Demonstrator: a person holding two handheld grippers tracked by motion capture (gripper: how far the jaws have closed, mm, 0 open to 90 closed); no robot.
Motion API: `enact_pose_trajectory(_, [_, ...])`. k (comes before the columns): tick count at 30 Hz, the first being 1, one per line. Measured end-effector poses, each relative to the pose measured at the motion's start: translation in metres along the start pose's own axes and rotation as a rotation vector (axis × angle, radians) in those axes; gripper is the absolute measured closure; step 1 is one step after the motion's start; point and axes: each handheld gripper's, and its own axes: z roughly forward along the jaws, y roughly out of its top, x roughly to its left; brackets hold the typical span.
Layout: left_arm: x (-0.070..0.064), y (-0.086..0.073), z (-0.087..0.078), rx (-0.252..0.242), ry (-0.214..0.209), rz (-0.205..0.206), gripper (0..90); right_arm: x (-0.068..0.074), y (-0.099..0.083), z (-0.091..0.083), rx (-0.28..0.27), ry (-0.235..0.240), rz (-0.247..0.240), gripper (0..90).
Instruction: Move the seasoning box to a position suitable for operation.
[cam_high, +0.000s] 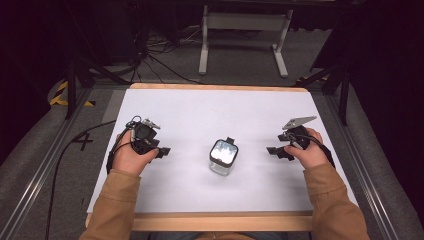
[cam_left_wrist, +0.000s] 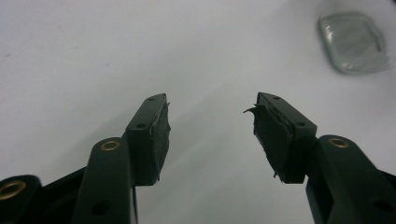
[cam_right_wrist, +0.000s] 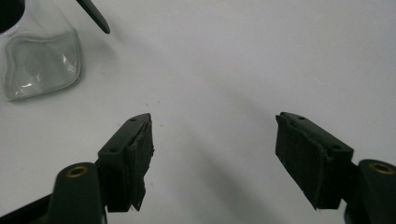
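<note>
A clear glass jar (cam_high: 223, 157) with a black lid and latch stands upright in the middle of the white table top (cam_high: 200, 115). My left gripper (cam_high: 161, 150) rests to its left, held in a hand, jaws pointing toward the jar. In the left gripper view the left gripper (cam_left_wrist: 211, 122) is open over bare white surface, with the jar's glass base (cam_left_wrist: 353, 42) at the upper right. My right gripper (cam_high: 274, 151) sits to the jar's right, also pointing inward. The right gripper (cam_right_wrist: 214, 149) stands wide open with nothing between its jaws, and the jar (cam_right_wrist: 39, 60) appears at the upper left.
The white sheet lies on a wooden table with an edge (cam_high: 220, 221) near the person. Metal rails (cam_high: 45, 165) run along both sides. Beyond the table are cables (cam_high: 160, 55) and a white stand (cam_high: 245, 30) on grey floor.
</note>
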Motion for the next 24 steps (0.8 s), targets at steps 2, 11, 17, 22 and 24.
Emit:
enact_pose_trajectory(2, [-0.001,0.002,0.001,-0.027,-0.021,0.000,50.2,0.001,-0.001,0.002,0.009,0.000,-0.004,26.9])
enact_pose_trajectory(11, [-0.018,0.016,0.003,-0.098,-0.074,0.075,58.8,0.000,-0.013,0.000,0.064,-0.013,-0.006,22.7])
enact_pose_trajectory(17, [-0.033,0.026,0.017,-0.117,-0.113,0.122,56.5,0.009,-0.017,-0.004,0.022,0.027,-0.037,37.6])
enact_pose_trajectory(22, [-0.042,0.036,0.031,-0.092,-0.158,0.162,56.6,0.017,-0.021,-0.010,0.017,0.075,-0.020,48.9])
enact_pose_trajectory(24, [-0.044,0.038,0.037,-0.081,-0.197,0.162,58.8,0.018,-0.024,-0.011,0.020,0.079,-0.027,52.1])
